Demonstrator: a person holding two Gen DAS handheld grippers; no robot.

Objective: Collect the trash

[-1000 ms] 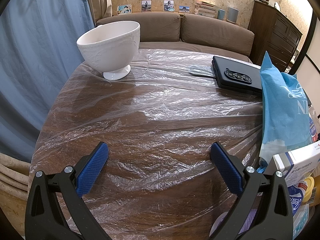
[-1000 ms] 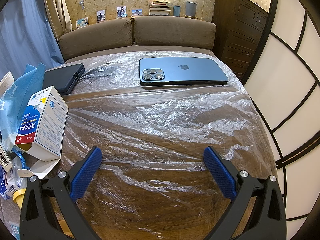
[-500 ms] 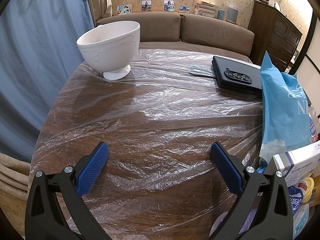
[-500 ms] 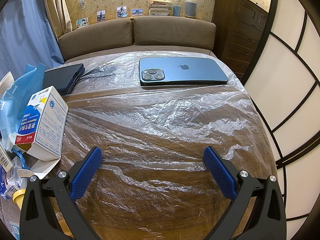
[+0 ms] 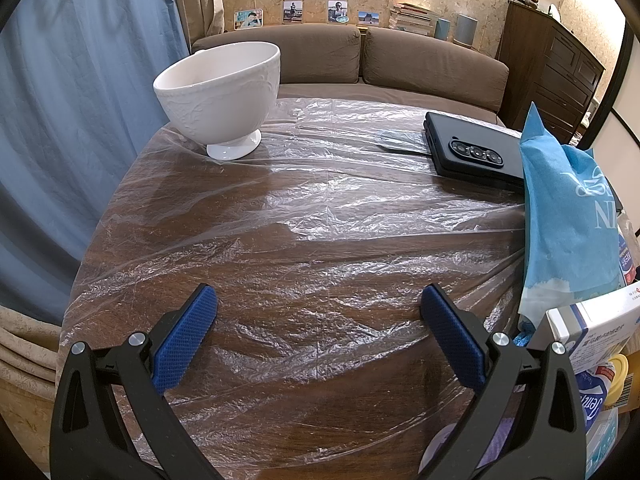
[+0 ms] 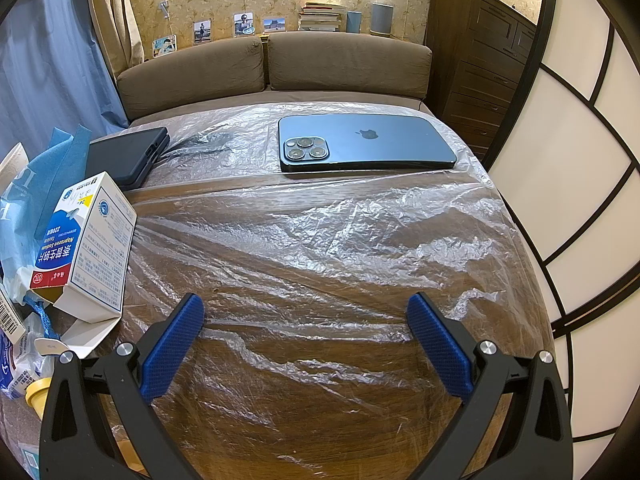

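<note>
A heap of trash lies between my two grippers: a blue torn wrapper [image 5: 568, 216], a white and blue medicine box [image 6: 86, 246] with its flap open, and small wrappers with a yellow cap [image 6: 34, 396]. The same box [image 5: 596, 326] shows at the right edge of the left wrist view. My left gripper [image 5: 316, 316] is open over bare plastic-covered wood, left of the heap. My right gripper [image 6: 306, 326] is open too, right of the heap, with nothing between its fingers.
A white footed bowl [image 5: 218, 94] stands at the far left of the round table [image 5: 280, 216]. A black phone [image 5: 472, 156] and a blue phone [image 6: 364, 142] lie at the far side. Sofa, curtain and dresser ring the table.
</note>
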